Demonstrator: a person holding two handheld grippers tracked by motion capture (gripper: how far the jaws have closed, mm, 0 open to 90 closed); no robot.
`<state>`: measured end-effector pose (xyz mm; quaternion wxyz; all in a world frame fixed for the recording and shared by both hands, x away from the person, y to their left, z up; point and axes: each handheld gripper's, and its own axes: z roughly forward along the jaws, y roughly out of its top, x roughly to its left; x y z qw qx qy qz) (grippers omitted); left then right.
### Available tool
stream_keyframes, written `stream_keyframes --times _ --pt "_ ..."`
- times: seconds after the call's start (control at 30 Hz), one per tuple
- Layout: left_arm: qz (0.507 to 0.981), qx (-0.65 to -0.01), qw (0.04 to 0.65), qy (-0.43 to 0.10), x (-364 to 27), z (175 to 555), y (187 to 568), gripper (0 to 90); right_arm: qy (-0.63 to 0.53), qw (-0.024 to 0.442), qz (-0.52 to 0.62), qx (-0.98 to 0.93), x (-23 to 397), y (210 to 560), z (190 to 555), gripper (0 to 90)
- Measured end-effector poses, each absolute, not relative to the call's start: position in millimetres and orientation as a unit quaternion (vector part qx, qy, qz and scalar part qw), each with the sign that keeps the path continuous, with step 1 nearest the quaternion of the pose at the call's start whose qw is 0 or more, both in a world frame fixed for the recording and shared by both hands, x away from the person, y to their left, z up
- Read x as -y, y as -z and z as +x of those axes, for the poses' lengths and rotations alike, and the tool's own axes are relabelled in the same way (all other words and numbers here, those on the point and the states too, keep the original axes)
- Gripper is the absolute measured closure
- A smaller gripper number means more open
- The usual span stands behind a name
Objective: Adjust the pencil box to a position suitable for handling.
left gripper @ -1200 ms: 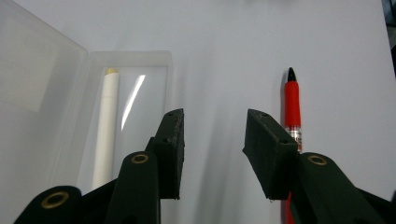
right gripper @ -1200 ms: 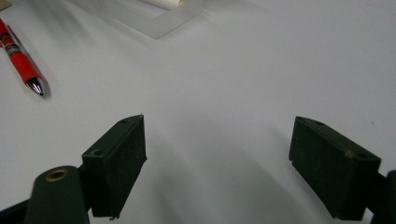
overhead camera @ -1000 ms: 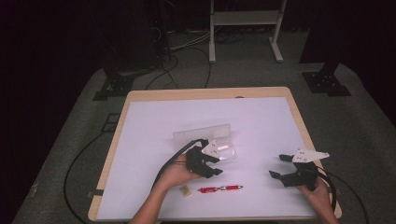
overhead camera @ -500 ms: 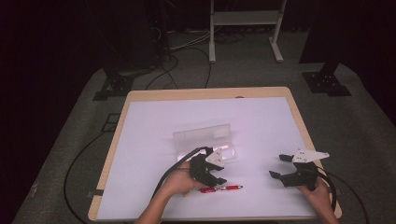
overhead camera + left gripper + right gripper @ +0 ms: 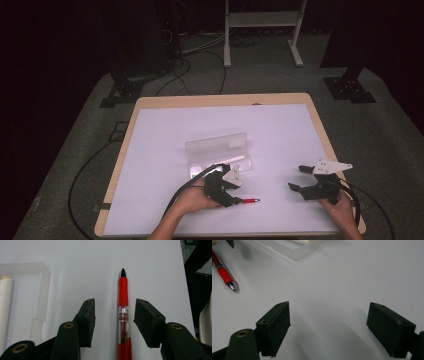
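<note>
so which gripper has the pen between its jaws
The left gripper: the red pen lies on the table between its open jaws. The right gripper is open over bare white table.

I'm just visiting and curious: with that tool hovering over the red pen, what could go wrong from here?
1. The pen lies between the open jaws of the left hand-held gripper, nearer one jaw than the other. Closing may nudge the pen sideways, or let it roll, rather than pinch it squarely.
2. The clear case sits close by, so a wide swing could bump it.
</note>
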<state>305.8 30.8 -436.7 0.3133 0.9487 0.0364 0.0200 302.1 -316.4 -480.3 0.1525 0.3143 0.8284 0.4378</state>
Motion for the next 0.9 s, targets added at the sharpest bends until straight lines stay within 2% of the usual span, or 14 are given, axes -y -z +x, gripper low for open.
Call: stream_keyframes --times 0.5,0.9 --pt "0.953 -0.025 0.300 -0.013 -27.9 302.3 446.5 58.4 -0.437 0.153 0.314 -0.829 316.2 480.3 302.1 17.8" --pt "0.958 -0.008 0.287 -0.020 -25.4 299.2 453.8 69.2 -0.437 0.153 0.314 -0.829 316.2 480.3 302.0 17.9"
